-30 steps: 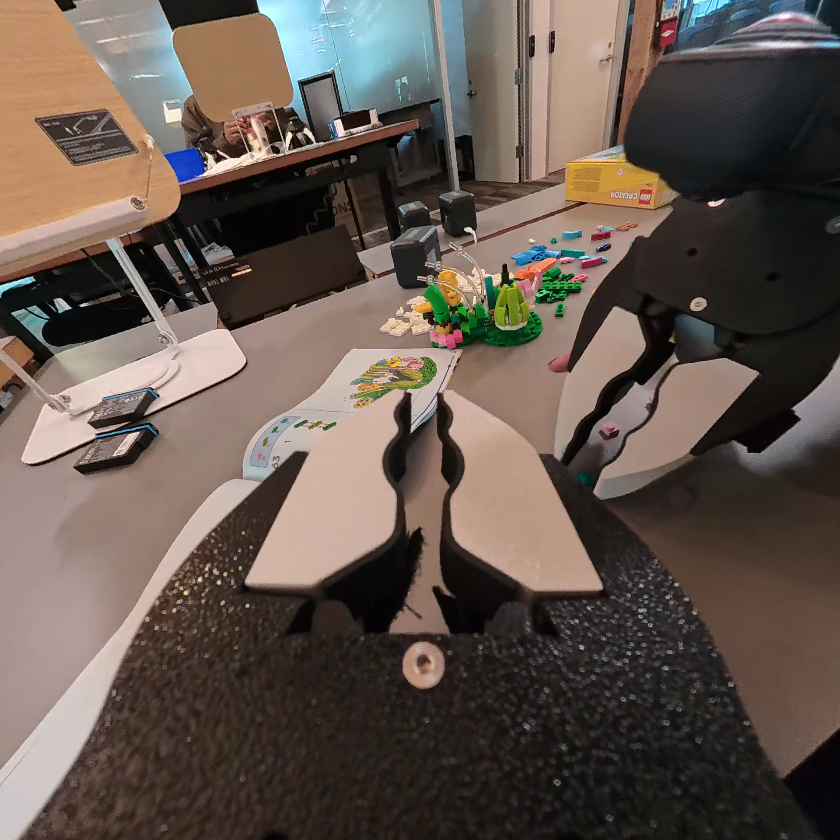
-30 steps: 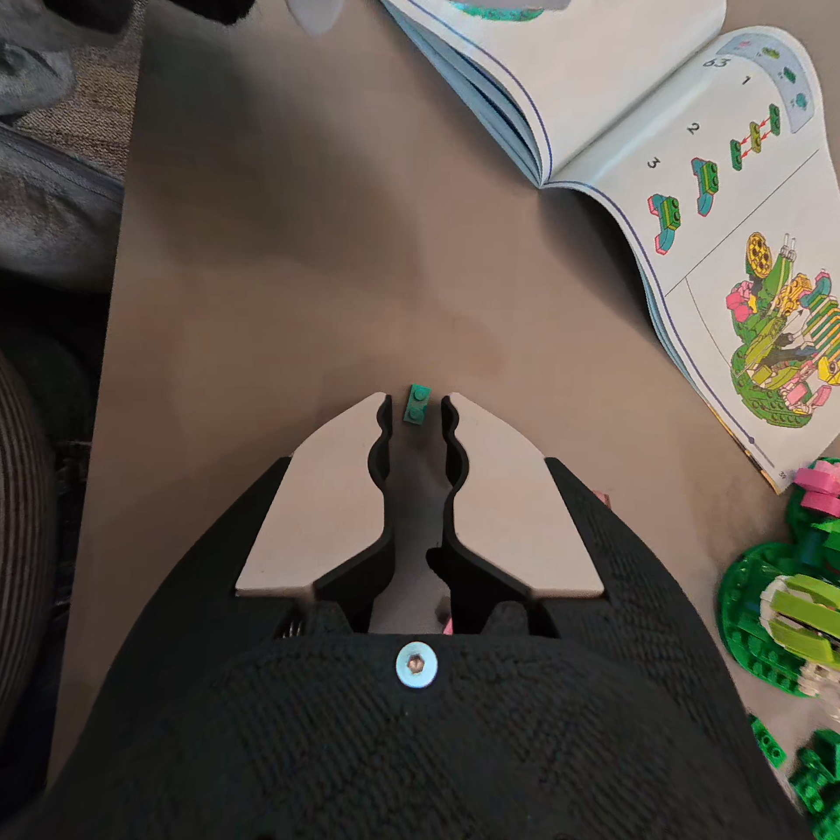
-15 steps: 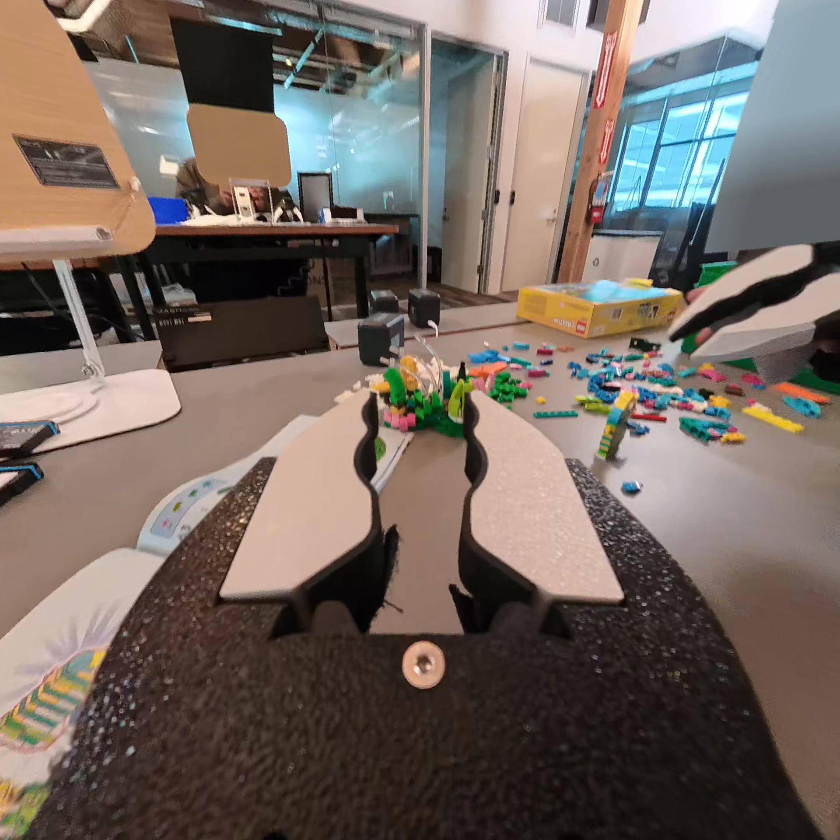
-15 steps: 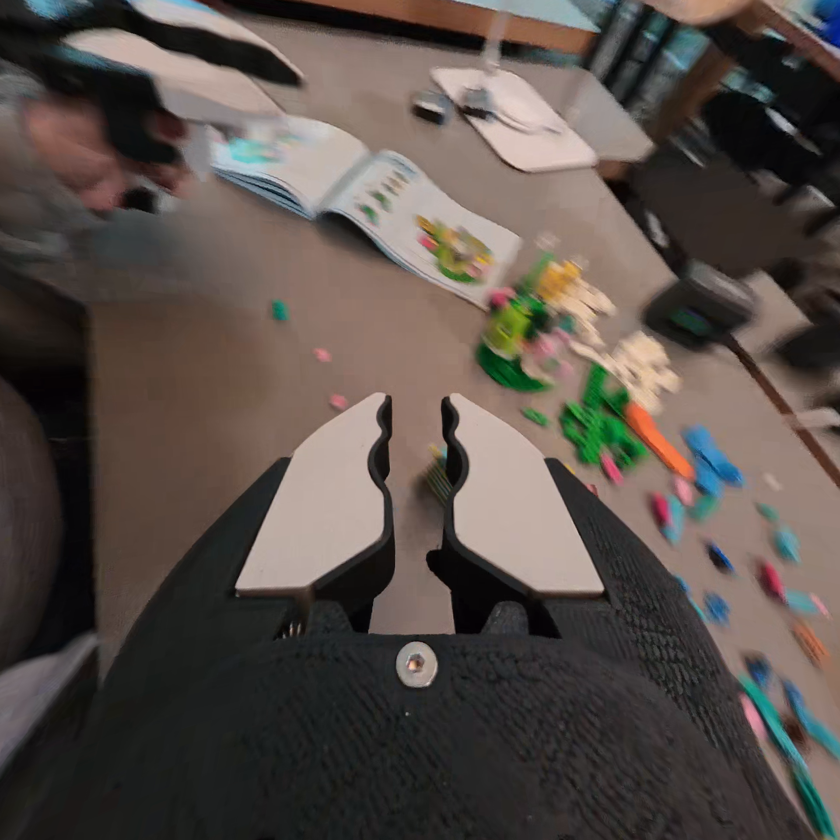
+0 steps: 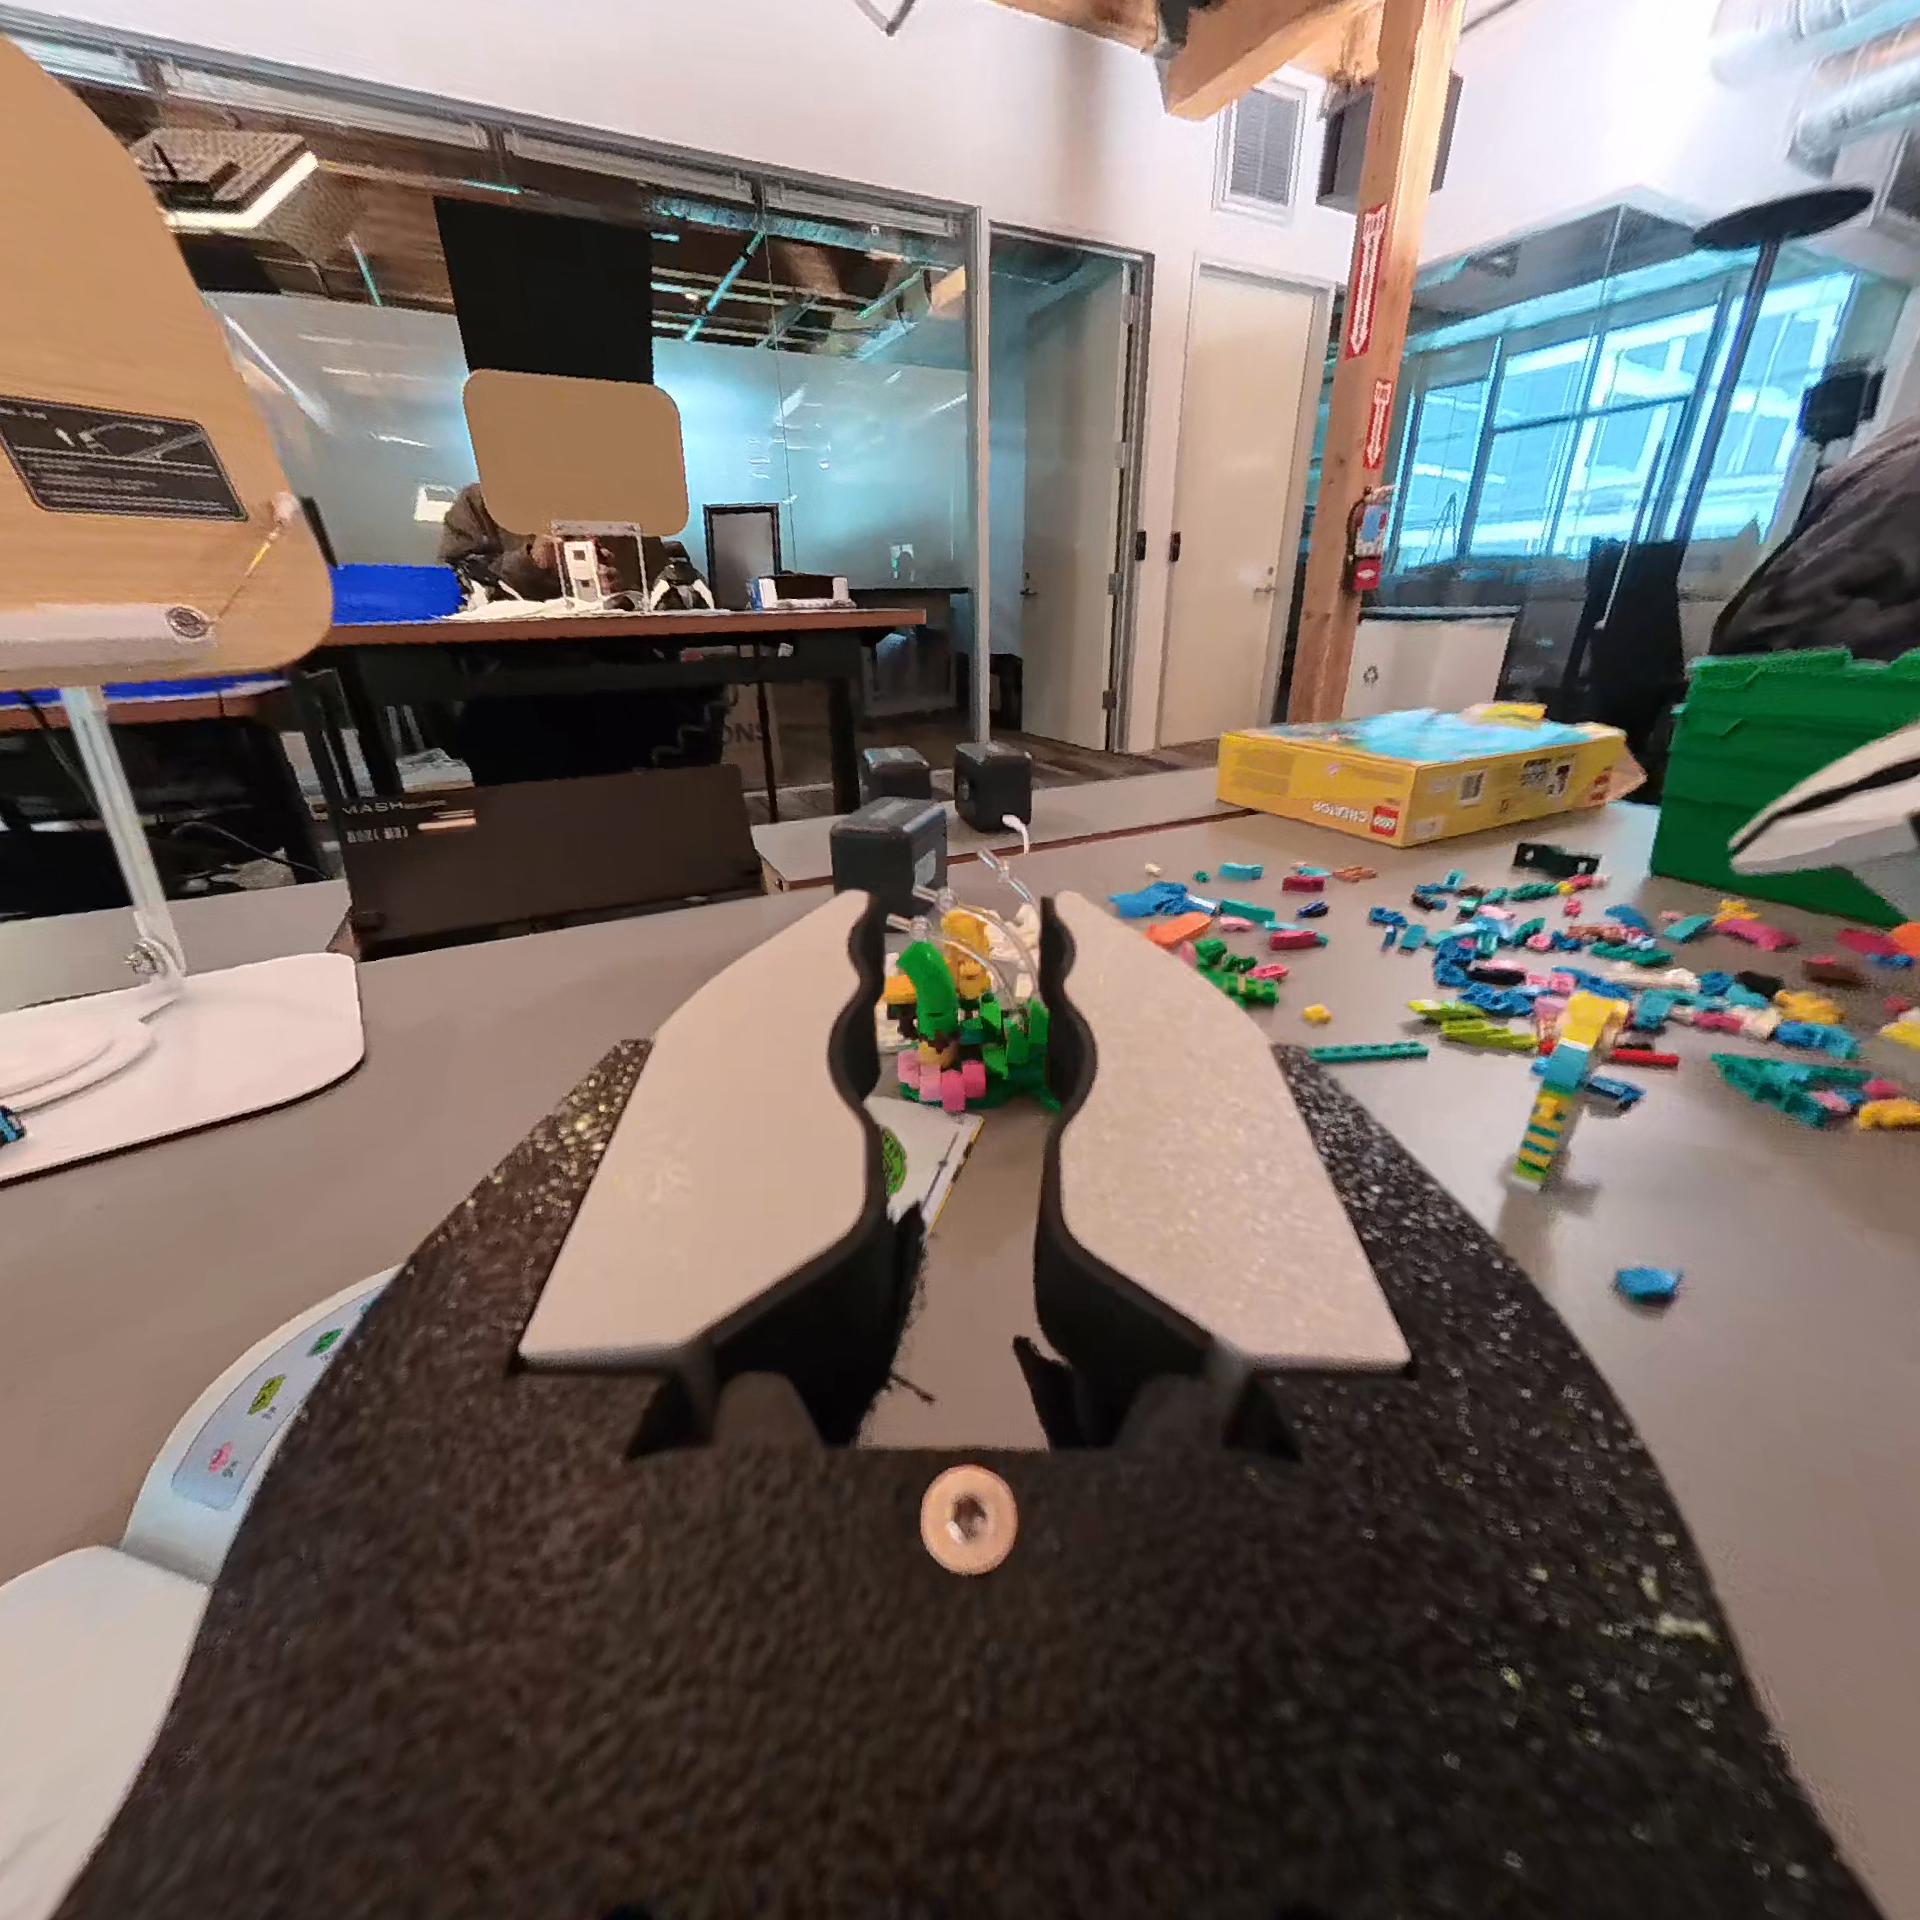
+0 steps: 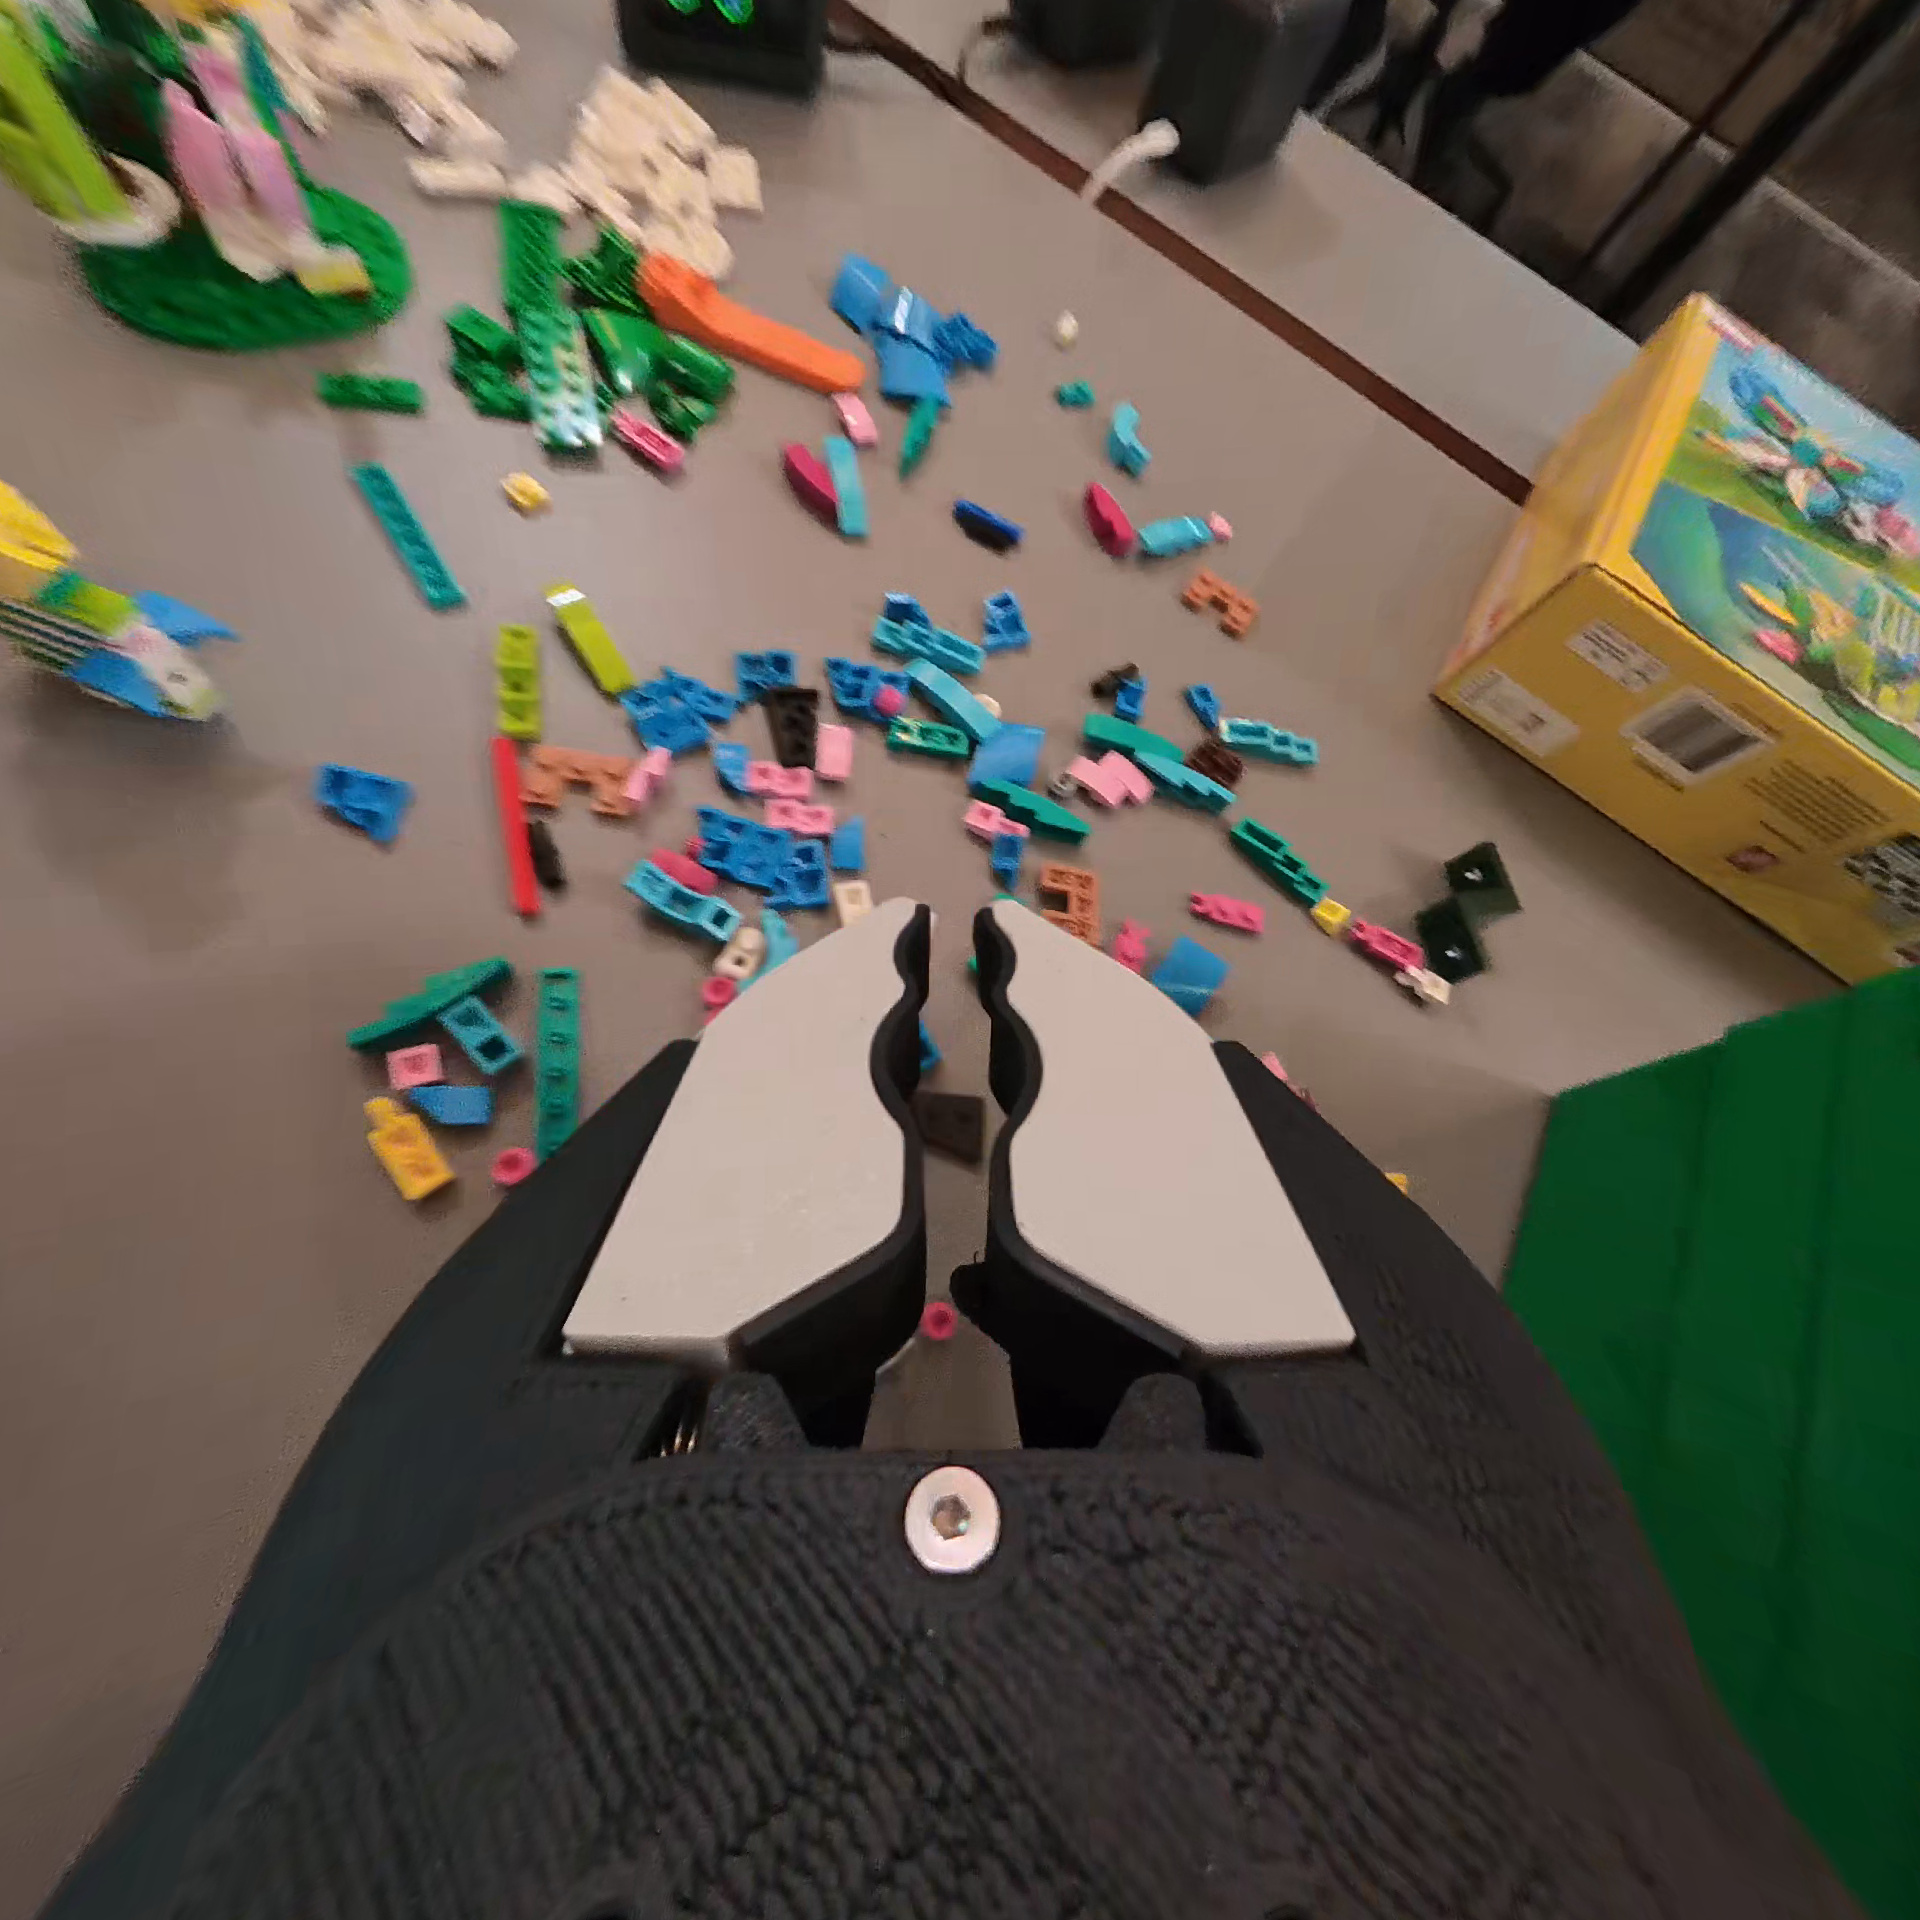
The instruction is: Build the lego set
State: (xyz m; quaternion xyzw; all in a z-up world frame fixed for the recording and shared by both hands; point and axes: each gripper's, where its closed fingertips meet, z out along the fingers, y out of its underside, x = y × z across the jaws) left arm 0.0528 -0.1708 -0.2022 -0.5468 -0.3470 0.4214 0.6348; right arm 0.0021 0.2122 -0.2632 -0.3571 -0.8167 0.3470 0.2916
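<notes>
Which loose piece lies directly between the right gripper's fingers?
The black wedge plate, lying flat on the table in the gap between the fingers. The neighbouring loose pieces are coloured and lie outside that gap.

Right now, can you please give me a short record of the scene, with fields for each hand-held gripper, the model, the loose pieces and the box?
left hand-held gripper: open, empty, above the table, aimed at the model
right hand-held gripper: open with a narrow gap, empty, above the loose pieces
model: partly built, green base, standing on the grey table
loose pieces: many colours, scattered on the table
box: yellow, at the table's far edge
instruction booklet: open, mostly hidden under the left hand-held gripper
</notes>
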